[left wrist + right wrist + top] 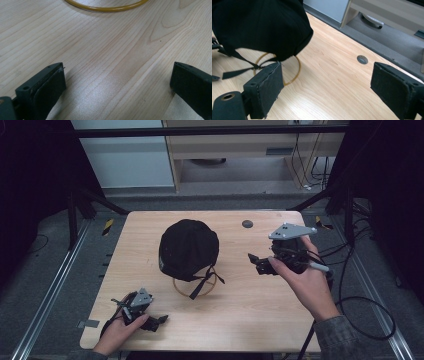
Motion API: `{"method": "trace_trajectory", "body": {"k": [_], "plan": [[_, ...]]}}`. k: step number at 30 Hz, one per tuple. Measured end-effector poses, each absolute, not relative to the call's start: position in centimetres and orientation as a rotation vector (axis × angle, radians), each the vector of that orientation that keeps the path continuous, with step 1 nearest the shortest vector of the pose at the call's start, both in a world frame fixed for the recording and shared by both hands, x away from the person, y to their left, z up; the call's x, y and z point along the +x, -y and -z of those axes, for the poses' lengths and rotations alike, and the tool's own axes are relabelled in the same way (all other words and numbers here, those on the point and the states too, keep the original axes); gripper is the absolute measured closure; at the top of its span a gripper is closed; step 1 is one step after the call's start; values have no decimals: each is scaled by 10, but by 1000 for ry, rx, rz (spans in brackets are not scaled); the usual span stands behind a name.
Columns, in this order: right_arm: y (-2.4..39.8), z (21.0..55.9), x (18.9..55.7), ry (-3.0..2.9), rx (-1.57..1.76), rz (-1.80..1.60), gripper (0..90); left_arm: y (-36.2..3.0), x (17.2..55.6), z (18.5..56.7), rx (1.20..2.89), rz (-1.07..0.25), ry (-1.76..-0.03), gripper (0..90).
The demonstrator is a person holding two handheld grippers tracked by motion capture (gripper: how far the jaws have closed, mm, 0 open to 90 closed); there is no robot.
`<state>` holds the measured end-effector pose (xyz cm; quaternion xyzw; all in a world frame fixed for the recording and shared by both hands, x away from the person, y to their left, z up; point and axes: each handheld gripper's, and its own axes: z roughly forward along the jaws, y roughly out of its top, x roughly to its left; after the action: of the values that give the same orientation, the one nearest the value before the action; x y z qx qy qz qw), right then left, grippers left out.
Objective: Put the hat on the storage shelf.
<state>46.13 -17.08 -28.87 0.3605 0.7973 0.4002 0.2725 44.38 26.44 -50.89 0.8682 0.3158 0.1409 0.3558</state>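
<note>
Left gripper [159, 321]: in my left hand, low at the near left of the table [150, 227]; jaws spread wide, bare wood between them, nothing held. Idle, as I judge it

Stand ring [105, 7]: thin yellow hoop flat on the wood, ahead of my left jaws and well apart from them

Black cap [188, 248]: mid-table, perched over the yellow ring, its straps [207, 279] hanging loose on the near side; brim or front not told from here

Right gripper [254, 261]: in my right hand, right of the cap, pointing toward it, near but apart; jaws close to their widest, empty, nothing between the pads

Step in hand, by my reckoning: the right-hand approach to the cap, no grip made yet

Next move calls for: bringing one right pad under the cap's lower edge [299, 47] and the other outside it, then closing on cloth alone, clear of the ring and straps
</note>
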Motion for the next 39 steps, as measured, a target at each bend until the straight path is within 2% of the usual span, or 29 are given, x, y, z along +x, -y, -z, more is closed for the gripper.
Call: {"method": "trace_trajectory", "body": {"k": [18, 30, 39], "plan": [[187, 336, 451, -2150, 1022, -1035, 98, -264, 443, 509, 2239, -365, -821, 0], [200, 387, 451, -2168, 1127, -1037, 111, -264, 443, 509, 2240, -366, -820, 0], [194, 429, 452, -2196, 1201, -1069, 116, -264, 443, 509, 2241, -367, -821, 0]]}}
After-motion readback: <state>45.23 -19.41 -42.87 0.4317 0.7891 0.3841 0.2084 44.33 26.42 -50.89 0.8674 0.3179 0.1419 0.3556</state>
